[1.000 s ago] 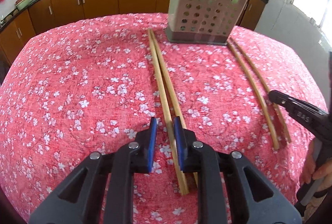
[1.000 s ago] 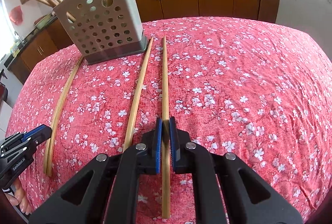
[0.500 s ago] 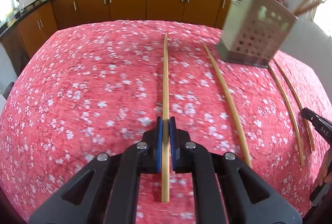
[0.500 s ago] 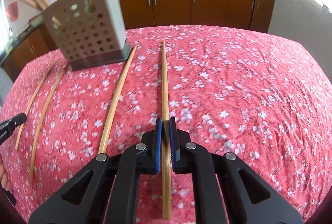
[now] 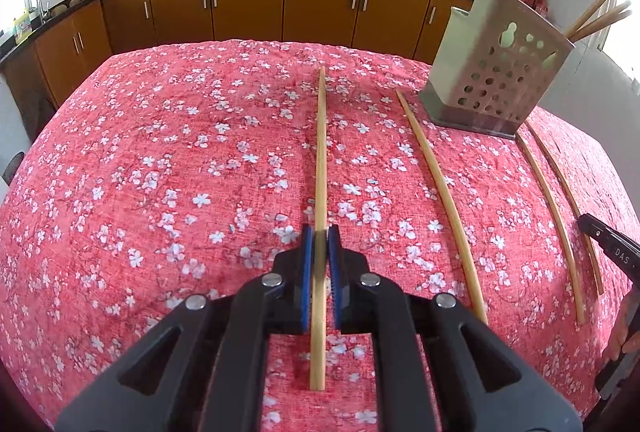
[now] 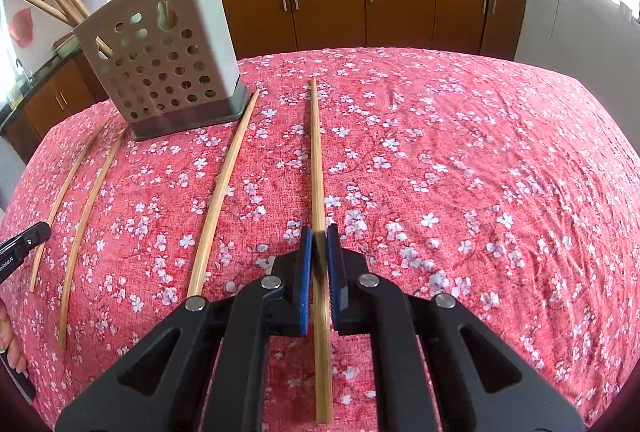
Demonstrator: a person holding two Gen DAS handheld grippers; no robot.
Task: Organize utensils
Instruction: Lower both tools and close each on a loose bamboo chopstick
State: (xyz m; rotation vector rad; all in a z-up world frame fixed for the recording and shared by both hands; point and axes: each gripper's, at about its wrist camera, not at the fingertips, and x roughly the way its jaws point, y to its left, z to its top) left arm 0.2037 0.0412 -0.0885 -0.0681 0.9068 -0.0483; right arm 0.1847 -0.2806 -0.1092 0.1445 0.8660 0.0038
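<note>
My left gripper [image 5: 320, 232] is shut on a wooden chopstick [image 5: 320, 152] and holds it over the red floral tablecloth [image 5: 160, 172]. My right gripper [image 6: 319, 232] is shut on another chopstick [image 6: 316, 160]. A perforated grey utensil holder [image 5: 500, 72], with several chopsticks standing in it, sits far right in the left wrist view and far left in the right wrist view [image 6: 168, 68]. Three loose chopsticks lie on the cloth near it: one [image 6: 220, 196] just left of my right gripper, two thin ones [image 6: 76, 200] further left.
Brown kitchen cabinets [image 5: 248, 4] and a dark counter with woks stand behind the table. The other gripper's tip shows at the right edge of the left wrist view [image 5: 608, 248] and at the left edge of the right wrist view [image 6: 24, 244].
My left gripper has closed on one chopstick of the pair and lifted it, swinging left. My right gripper keeps its chopstick and has risen slightly.
</note>
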